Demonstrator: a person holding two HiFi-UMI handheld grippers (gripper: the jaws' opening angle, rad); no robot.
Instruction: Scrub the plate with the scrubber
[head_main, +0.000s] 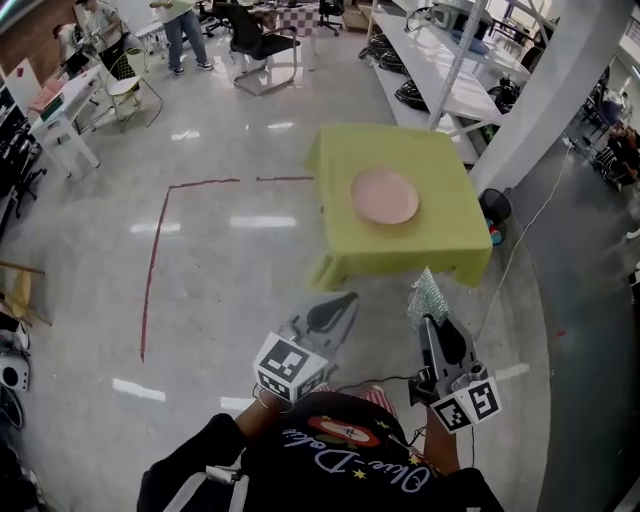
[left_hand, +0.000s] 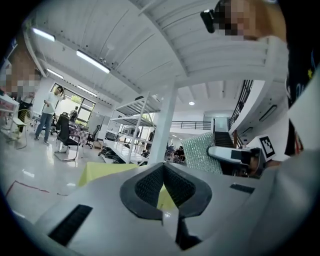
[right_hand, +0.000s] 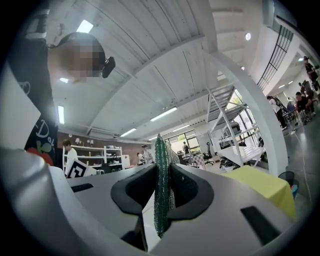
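Green scrubber (head_main: 429, 297) clamped in R hand-held gripper (head_main: 436, 325); L hand-held gripper (head_main: 335, 310) clenched, empty. Plate (head_main: 385, 195) at 12 o'clock, well apart: get closer, then press scrubber flat.

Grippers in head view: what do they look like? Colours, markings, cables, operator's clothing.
Both the left tool and right tool have pale grey wedge-shaped bodies with dark, ribbed jaw pads. Each carries a white cube printed with black square markers. A thin black cable runs off the right one. The person wears a black long-sleeved top with coloured lettering.
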